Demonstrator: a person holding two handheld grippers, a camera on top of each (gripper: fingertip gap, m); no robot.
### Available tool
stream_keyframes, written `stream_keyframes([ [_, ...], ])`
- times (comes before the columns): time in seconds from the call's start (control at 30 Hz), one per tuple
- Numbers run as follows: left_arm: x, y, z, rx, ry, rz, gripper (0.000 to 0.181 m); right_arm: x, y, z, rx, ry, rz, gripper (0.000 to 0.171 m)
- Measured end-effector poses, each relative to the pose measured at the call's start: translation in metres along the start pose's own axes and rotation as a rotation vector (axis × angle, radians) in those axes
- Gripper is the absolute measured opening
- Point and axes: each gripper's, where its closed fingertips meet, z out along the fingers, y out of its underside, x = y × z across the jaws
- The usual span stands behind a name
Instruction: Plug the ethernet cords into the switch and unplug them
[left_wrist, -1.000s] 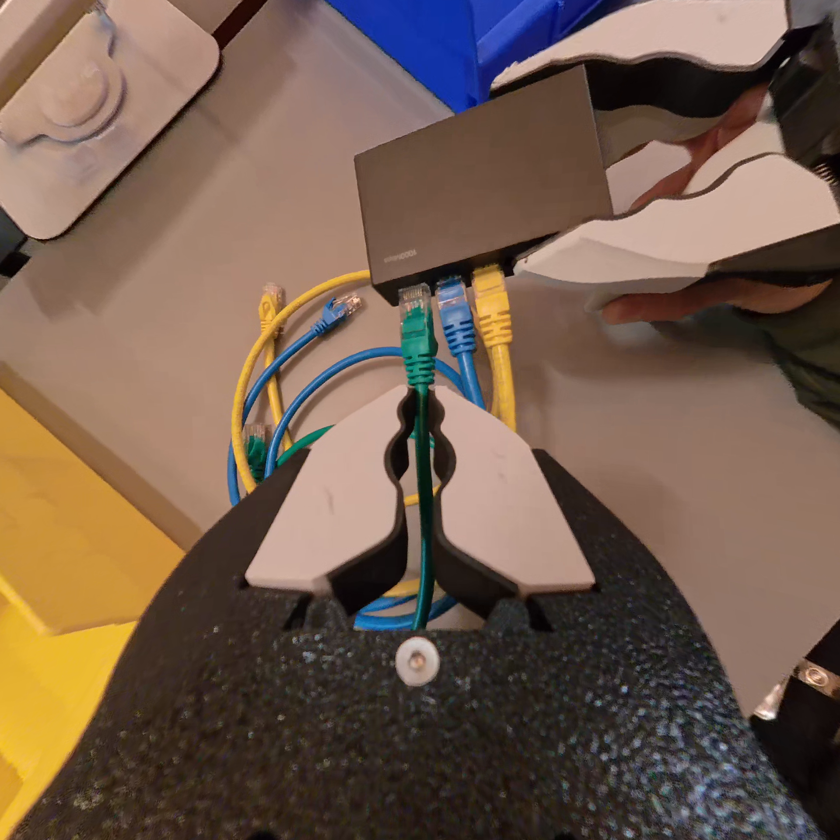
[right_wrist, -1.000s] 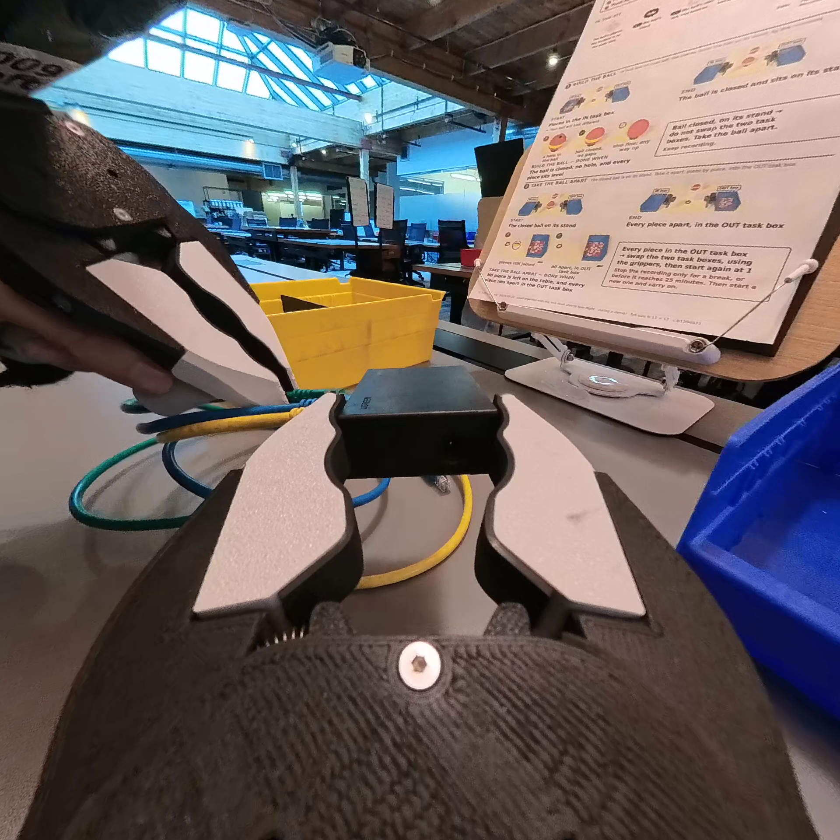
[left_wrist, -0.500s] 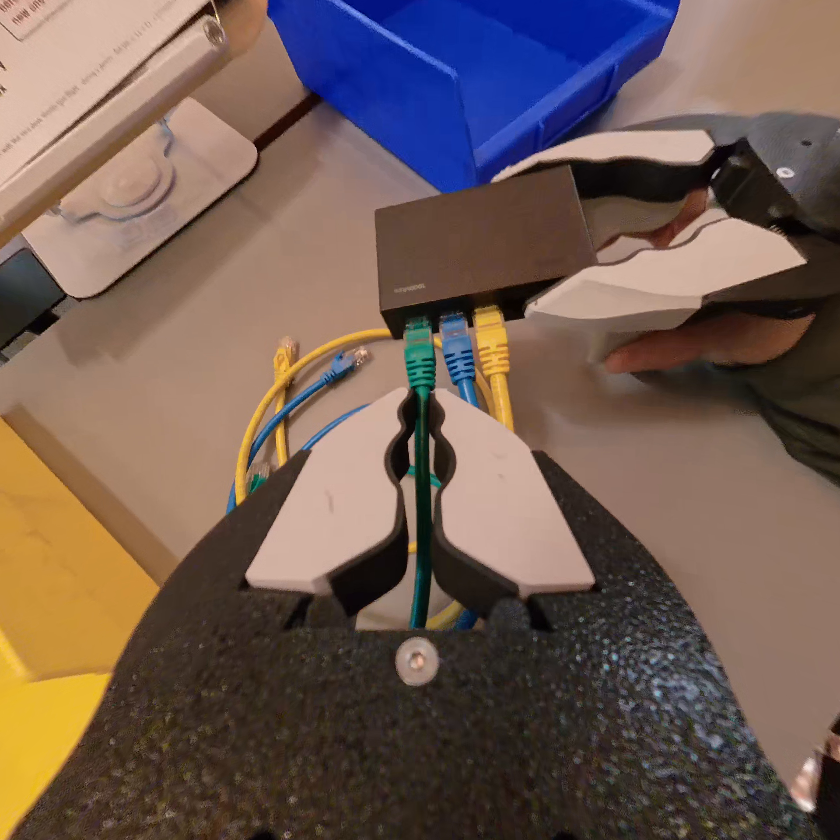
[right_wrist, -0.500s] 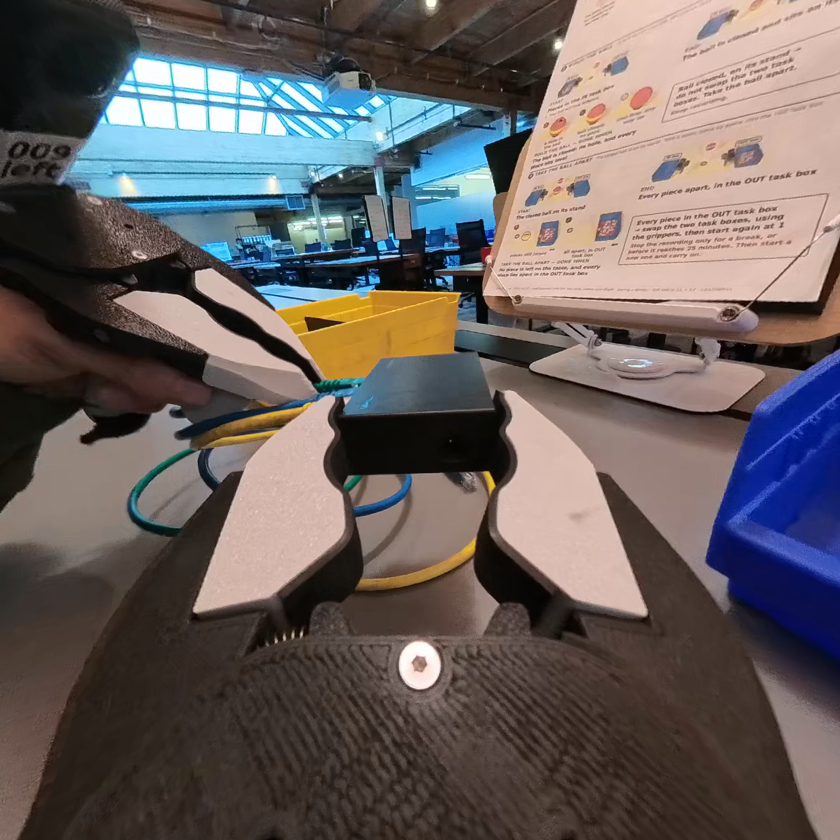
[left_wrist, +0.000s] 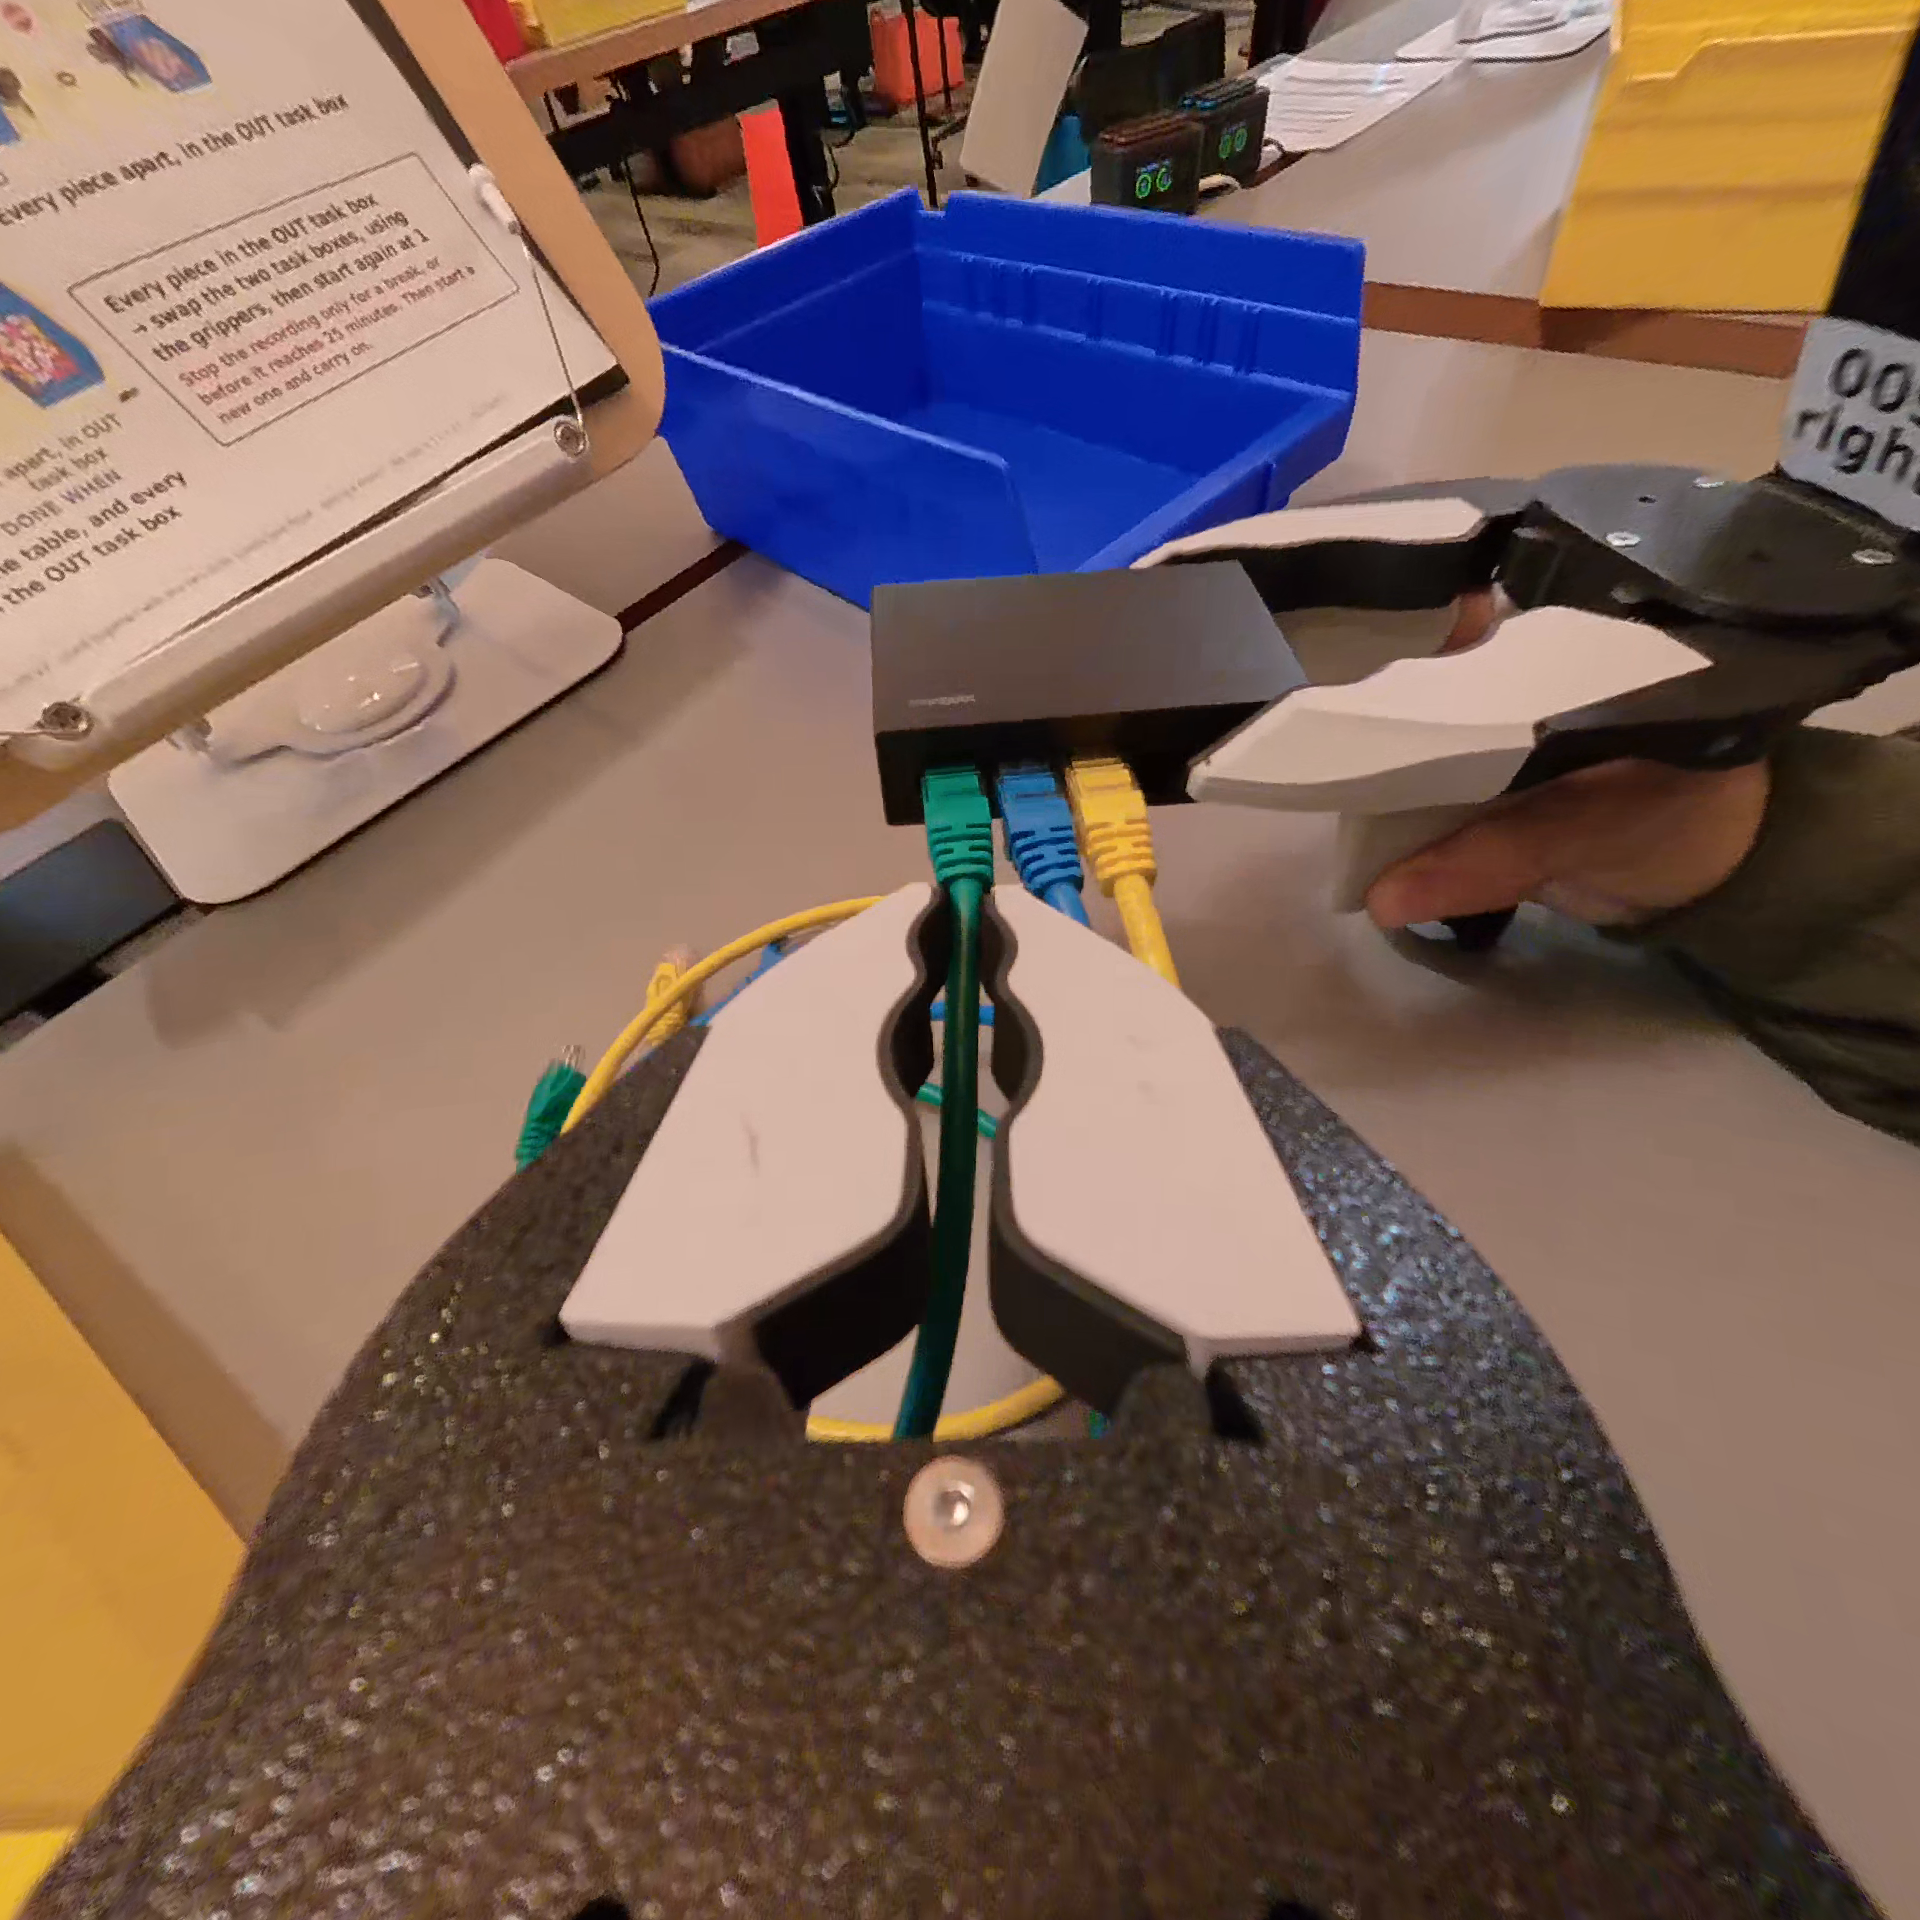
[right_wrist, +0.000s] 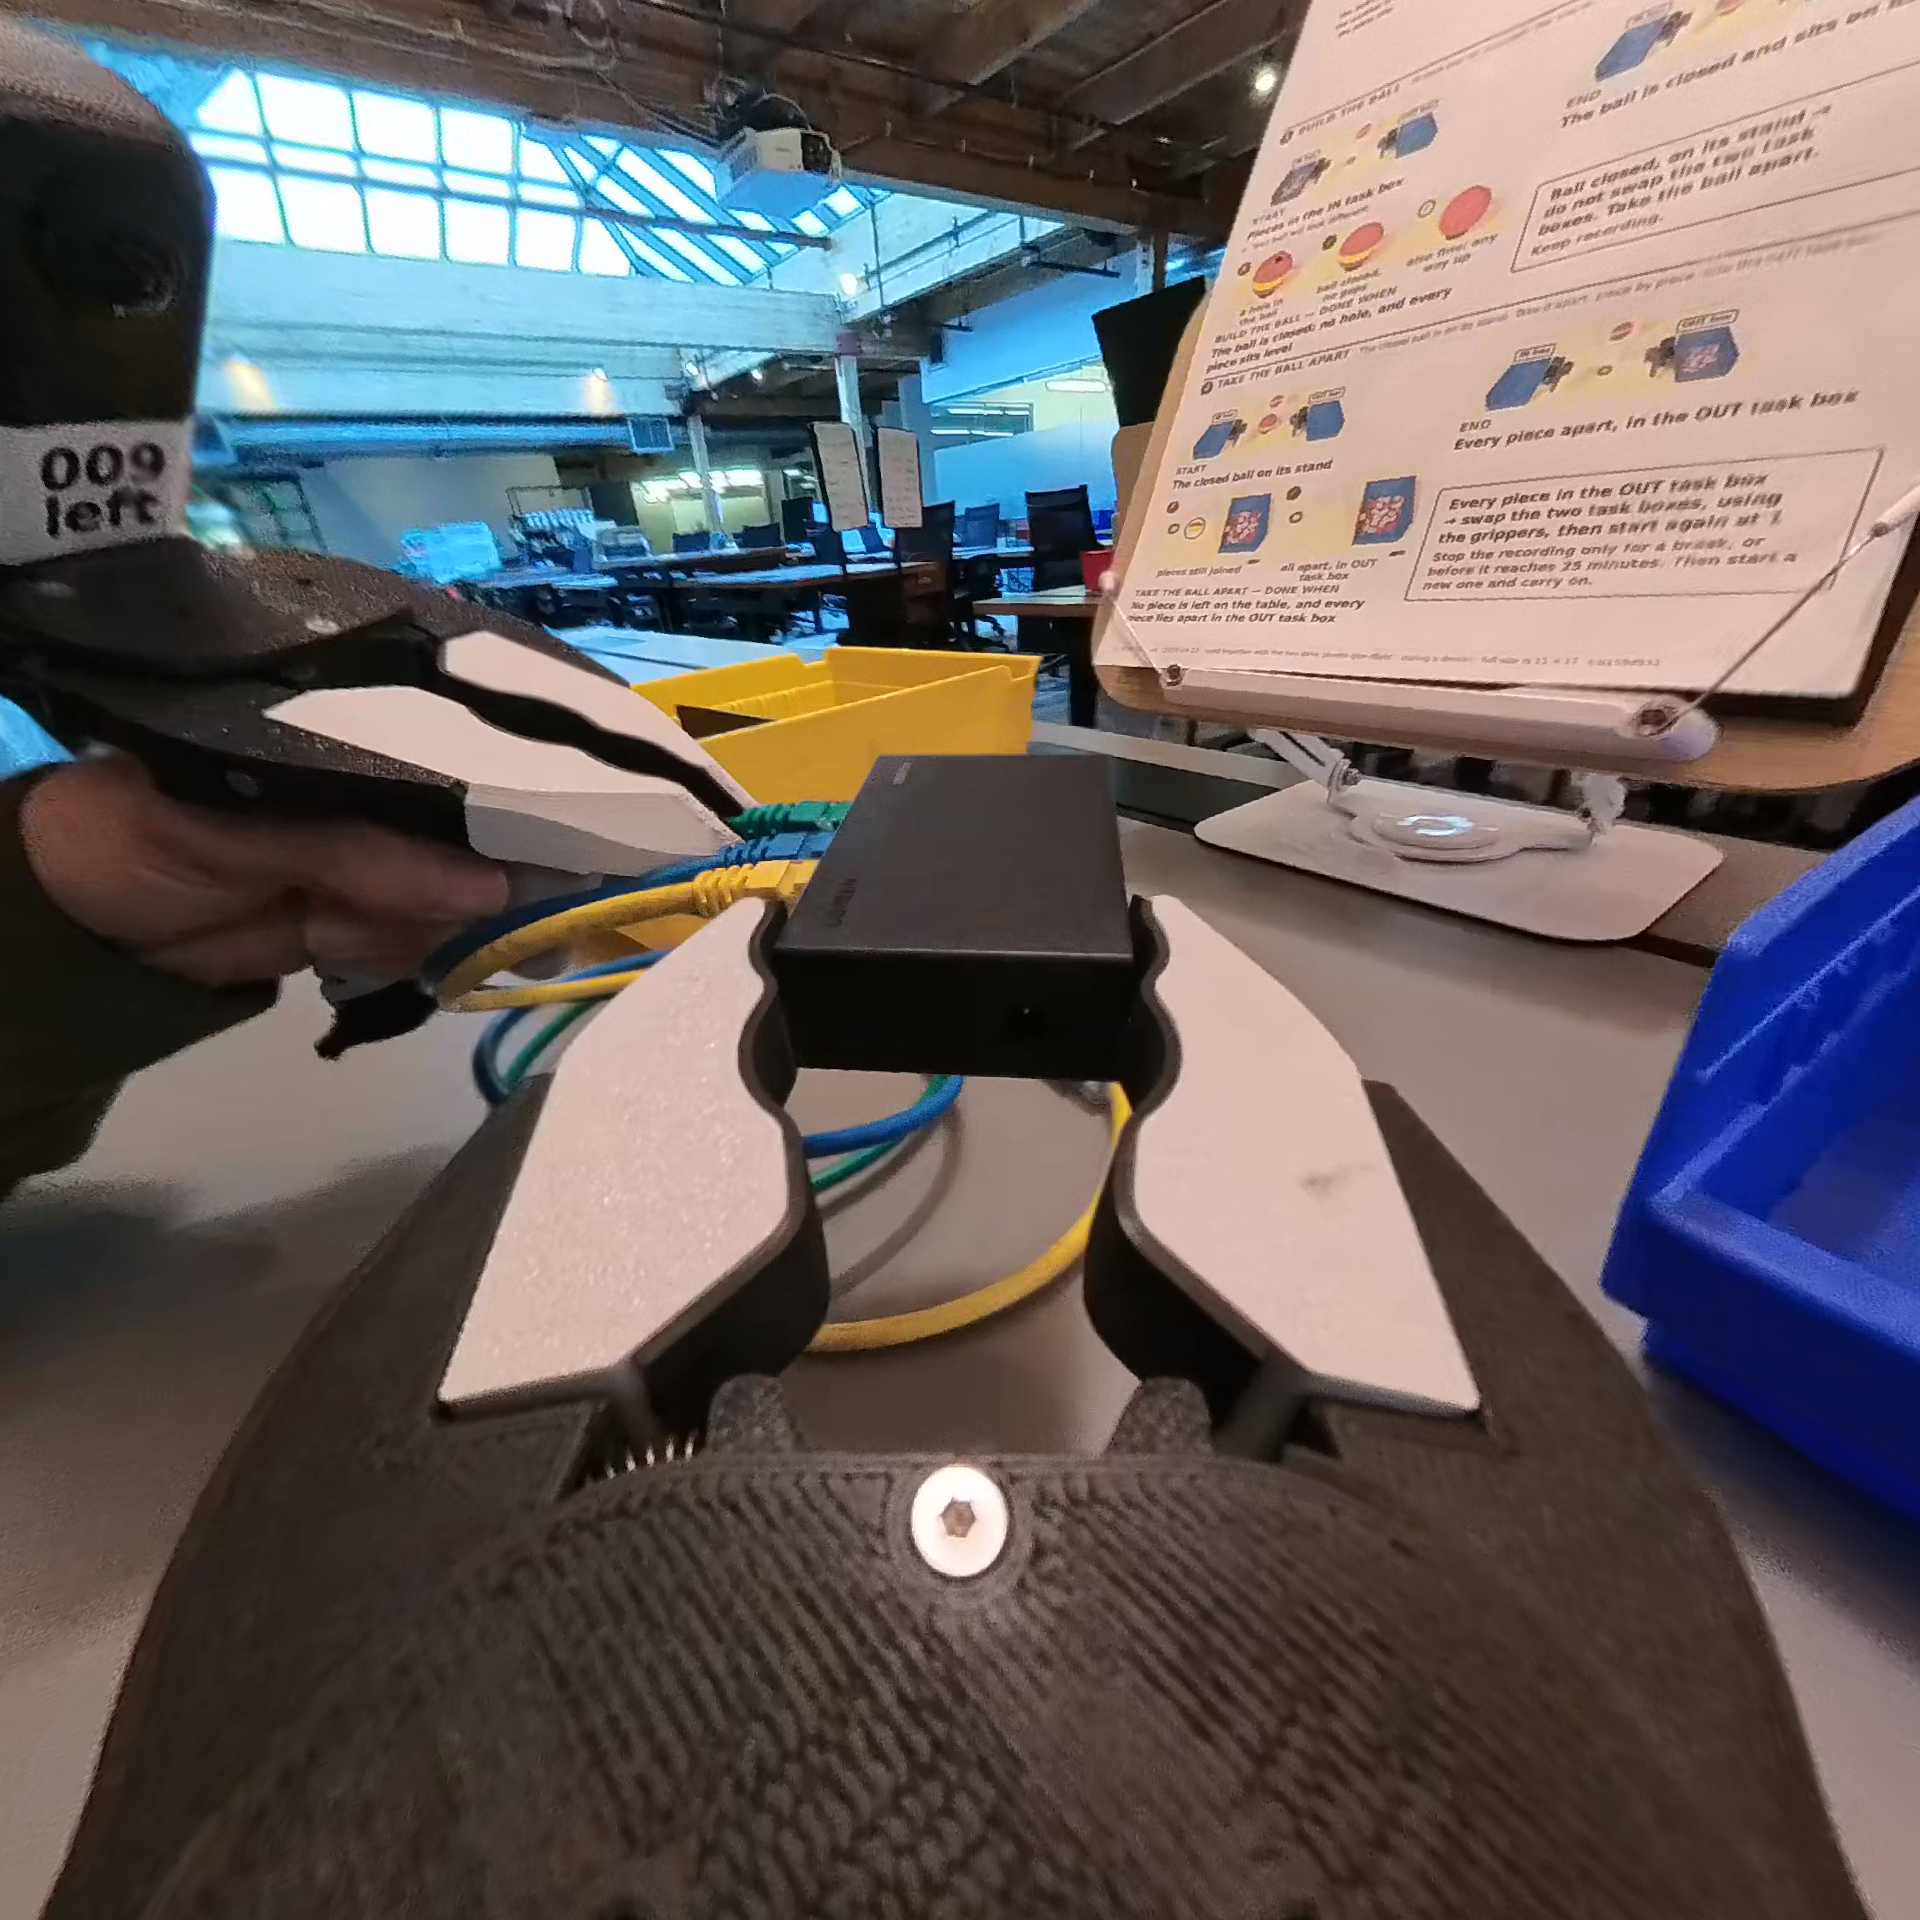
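The black switch (left_wrist: 1081, 665) is held a little above the grey table by my right gripper (right_wrist: 956, 914), which is shut on its end. Cords show under the switch in the right wrist view (right_wrist: 966, 883). A green plug (left_wrist: 956, 821), a blue plug (left_wrist: 1034, 826) and a yellow plug (left_wrist: 1112, 821) sit side by side in its ports. My left gripper (left_wrist: 961, 904) is shut on the green cord (left_wrist: 951, 1143) just behind its plug. The cords' loose ends, a yellow one (left_wrist: 665, 987) and a green one (left_wrist: 545, 1101), lie on the table to the left.
A blue bin (left_wrist: 997, 416) stands behind the switch. A tilted stand with an instruction sheet (left_wrist: 260, 312) is at the far left on a white base (left_wrist: 364, 707). A yellow bin (right_wrist: 852, 707) stands beyond the switch in the right wrist view. Cord loops lie under both grippers.
The green plug's clear tip, visible at the port one second ago, has gone fully in. My left gripper has tilted from looking down to nearly level. Both grips are unchanged.
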Motion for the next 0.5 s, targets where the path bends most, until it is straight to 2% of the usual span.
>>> stream_keyframes([
  [0.17, -0.003, 0.003, -0.009, -0.018, -0.048, 0.012, 0.01, -0.002, 0.0, 0.003, -0.006, 0.01, -0.076, 0.063],
  [0.27, -0.008, -0.029, -0.041, 0.144, -0.126, 0.027, 0.022, 0.009, -0.003, -0.003, -0.008, 0.05, -0.095, 0.063],
  [0.33, -0.018, -0.039, -0.065, 0.206, -0.165, -0.003, 0.029, 0.015, -0.014, -0.008, 0.027, 0.075, -0.082, 0.063],
  [0.4, -0.039, -0.026, -0.083, 0.182, -0.236, -0.019, 0.036, 0.02, -0.026, -0.013, 0.063, 0.085, -0.061, 0.063],
  [0.5, -0.073, 0.015, -0.101, 0.126, -0.34, -0.092, 0.05, 0.019, -0.055, -0.018, 0.118, 0.089, -0.09, 0.062],
])
